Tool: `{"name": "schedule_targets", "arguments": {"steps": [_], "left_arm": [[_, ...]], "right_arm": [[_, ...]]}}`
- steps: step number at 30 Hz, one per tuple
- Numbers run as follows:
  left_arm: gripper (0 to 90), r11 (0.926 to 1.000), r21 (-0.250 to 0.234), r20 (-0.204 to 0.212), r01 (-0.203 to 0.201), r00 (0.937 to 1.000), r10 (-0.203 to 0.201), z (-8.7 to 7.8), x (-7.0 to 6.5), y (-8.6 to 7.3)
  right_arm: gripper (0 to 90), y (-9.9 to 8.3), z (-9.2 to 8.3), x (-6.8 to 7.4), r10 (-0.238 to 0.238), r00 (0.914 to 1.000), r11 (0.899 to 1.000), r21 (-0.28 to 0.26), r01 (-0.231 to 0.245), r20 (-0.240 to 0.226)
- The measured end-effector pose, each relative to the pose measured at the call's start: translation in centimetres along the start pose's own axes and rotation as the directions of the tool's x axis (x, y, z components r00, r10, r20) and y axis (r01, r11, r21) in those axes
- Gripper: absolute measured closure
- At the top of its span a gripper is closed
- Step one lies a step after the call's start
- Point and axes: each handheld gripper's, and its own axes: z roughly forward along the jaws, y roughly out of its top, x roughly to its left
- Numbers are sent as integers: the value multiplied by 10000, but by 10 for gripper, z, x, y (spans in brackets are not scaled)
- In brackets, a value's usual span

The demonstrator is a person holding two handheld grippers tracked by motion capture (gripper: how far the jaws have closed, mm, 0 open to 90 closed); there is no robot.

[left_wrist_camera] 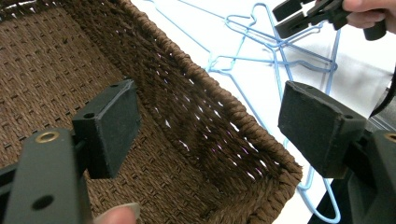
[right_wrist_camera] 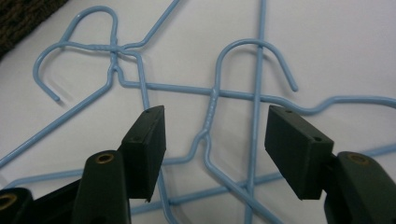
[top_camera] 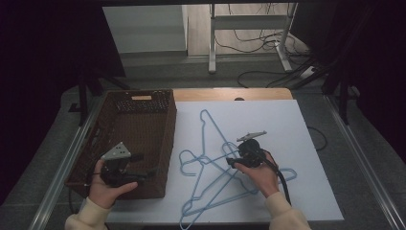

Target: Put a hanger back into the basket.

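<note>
Several light blue wire hangers lie tangled on the white tabletop. My right gripper hovers low over them, jaws pointing left. In the right gripper view it is open, and the twisted neck of one hanger lies on the table between the pads, touched by neither. My left gripper is held over the near right corner of a brown wicker basket. Its jaws stand open with nothing between them above the basket's rim. That view also shows the right gripper over the hangers.
The basket takes up the table's left side and shows nothing on its woven floor. A wooden strip runs along the back edge. Metal rails flank the table. Cables and a desk frame lie on the floor beyond.
</note>
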Motion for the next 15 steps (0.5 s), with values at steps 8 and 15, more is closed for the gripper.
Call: {"name": "schedule_targets", "arguments": {"steps": [8, 15], "left_arm": [[212, 10000, 8, 1, -9, 10000, 9, 0, 0, 0], [212, 10000, -8, -11, 2, 10000, -2, 0, 1, 0]], "right_arm": [[519, 7, 24, 3, -19, 9994, 9975, 704, -5, 340], [629, 8, 35, 7, -212, 9964, 9953, 963, 133, 818]]}}
